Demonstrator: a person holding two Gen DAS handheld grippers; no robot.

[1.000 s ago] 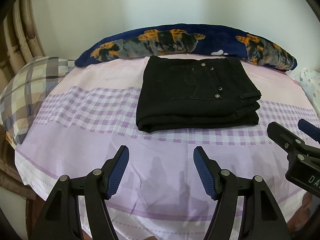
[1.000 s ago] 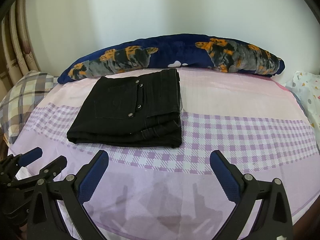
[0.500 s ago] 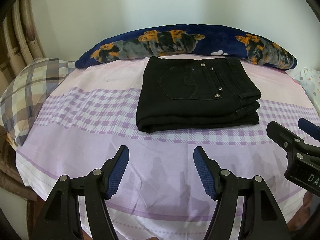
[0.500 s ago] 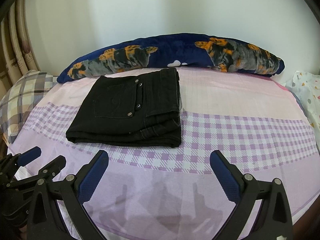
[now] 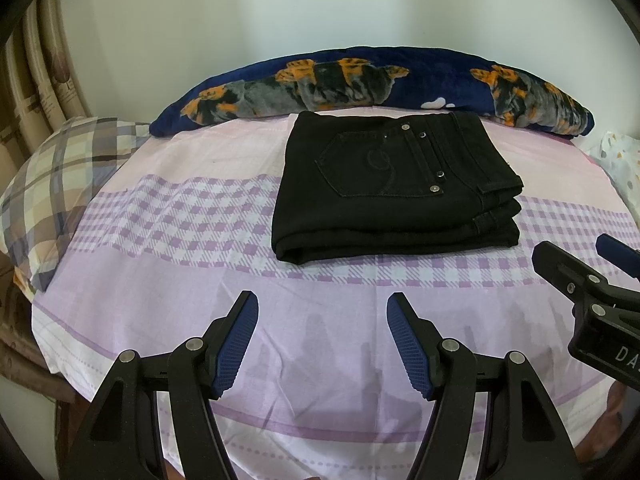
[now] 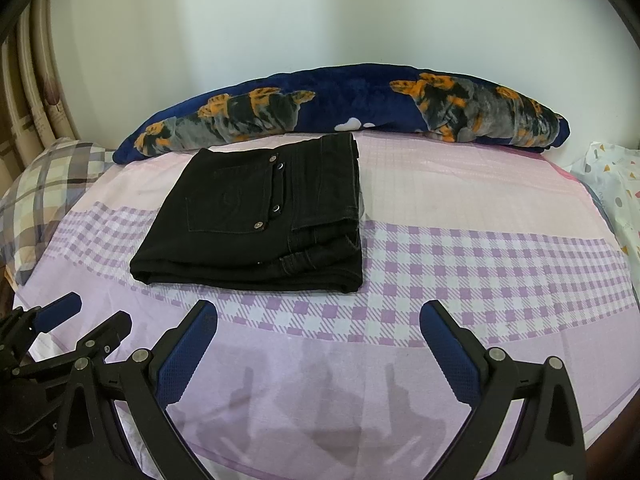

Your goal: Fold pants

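Observation:
Black pants (image 5: 392, 188) lie folded into a compact rectangle on the bed, back pocket and rivets facing up; they also show in the right wrist view (image 6: 256, 216). My left gripper (image 5: 322, 312) is open and empty, above the sheet in front of the pants. My right gripper (image 6: 318, 320) is open wide and empty, in front of the pants' right end. Each gripper shows at the edge of the other's view: the right gripper (image 5: 580, 264) and the left gripper (image 6: 76, 320).
The bed has a pink and purple checked sheet (image 5: 180, 216). A dark blue blanket with orange dog prints (image 5: 360, 80) lies along the wall behind the pants. A plaid pillow (image 5: 52, 176) is at left, a white spotted pillow (image 6: 612, 184) at right.
Both grippers stay open and empty. The views shifted only slightly; the pants have not moved.

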